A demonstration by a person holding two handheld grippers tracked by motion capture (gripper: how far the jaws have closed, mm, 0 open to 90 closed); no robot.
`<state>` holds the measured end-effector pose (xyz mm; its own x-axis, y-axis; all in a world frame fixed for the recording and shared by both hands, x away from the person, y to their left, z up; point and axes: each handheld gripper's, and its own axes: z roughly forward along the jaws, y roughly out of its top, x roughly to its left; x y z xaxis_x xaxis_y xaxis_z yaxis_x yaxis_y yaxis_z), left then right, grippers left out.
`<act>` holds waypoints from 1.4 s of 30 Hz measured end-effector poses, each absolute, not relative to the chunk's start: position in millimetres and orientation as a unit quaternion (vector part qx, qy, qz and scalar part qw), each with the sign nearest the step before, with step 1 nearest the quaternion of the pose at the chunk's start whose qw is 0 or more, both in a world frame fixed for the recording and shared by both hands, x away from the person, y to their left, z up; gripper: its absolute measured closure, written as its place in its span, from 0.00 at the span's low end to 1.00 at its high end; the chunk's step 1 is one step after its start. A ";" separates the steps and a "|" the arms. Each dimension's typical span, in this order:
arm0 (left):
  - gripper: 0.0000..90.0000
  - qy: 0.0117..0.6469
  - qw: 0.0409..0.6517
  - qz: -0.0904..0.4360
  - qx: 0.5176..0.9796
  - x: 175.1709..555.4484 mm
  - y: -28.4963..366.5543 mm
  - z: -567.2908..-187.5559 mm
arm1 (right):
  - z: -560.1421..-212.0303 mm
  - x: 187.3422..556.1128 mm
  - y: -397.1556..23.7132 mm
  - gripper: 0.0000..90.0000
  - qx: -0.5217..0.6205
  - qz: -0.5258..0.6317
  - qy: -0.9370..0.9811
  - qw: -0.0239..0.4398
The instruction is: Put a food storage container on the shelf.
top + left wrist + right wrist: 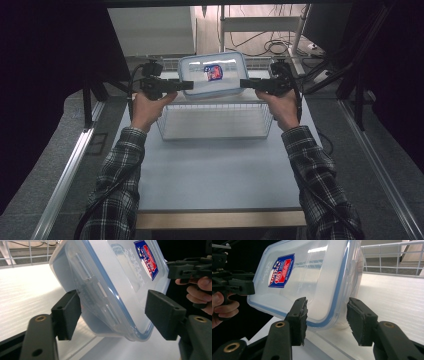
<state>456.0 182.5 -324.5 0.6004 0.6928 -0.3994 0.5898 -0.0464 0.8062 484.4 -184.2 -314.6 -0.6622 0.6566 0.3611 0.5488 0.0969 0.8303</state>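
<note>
Two grippers at a plastic container, above a wire basket

A clear container (214, 74) with a blue-rimmed lid and a red-blue label was between the left gripper (186, 85) and the right gripper (246, 83), over the far part of the white wire basket (215, 131) on the pale table (215, 175). Both sleeves were checked.

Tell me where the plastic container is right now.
In the high view the plastic container sits at the far middle of the table, over the back of the wire basket, between the left gripper and the right gripper.
</note>
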 end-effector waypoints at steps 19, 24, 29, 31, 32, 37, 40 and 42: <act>0.27 0.453 0.518 0.115 0.716 454.4 176.3 -323.1 | -311.8 484.5 -183.7 0.61 0.421 0.539 0.727 0.052; 0.35 0.448 0.523 0.141 0.711 447.7 176.1 -318.6 | -310.3 484.5 -182.3 0.61 0.424 0.541 0.724 0.061; 0.42 0.438 0.534 0.152 0.707 437.5 179.7 -310.4 | -307.3 481.4 -183.6 0.58 0.421 0.544 0.721 0.077; 0.45 0.431 0.531 0.150 0.714 431.7 179.3 -309.9 | -307.2 478.3 -185.5 0.57 0.415 0.552 0.718 0.085; 0.46 0.426 0.530 0.146 0.718 428.0 179.1 -310.8 | -307.0 476.4 -186.5 0.57 0.413 0.557 0.715 0.087; 0.54 0.414 0.523 0.124 0.734 421.0 178.1 -322.5 | -305.3 454.3 -194.9 0.82 0.379 0.558 0.731 0.107; 0.64 0.419 0.515 0.113 0.739 426.0 178.0 -331.1 | -311.8 443.3 -190.0 0.94 0.351 0.536 0.760 0.110; 0.70 0.425 0.517 0.106 0.735 429.9 176.2 -334.7 | -316.8 441.8 -183.2 0.95 0.339 0.528 0.771 0.109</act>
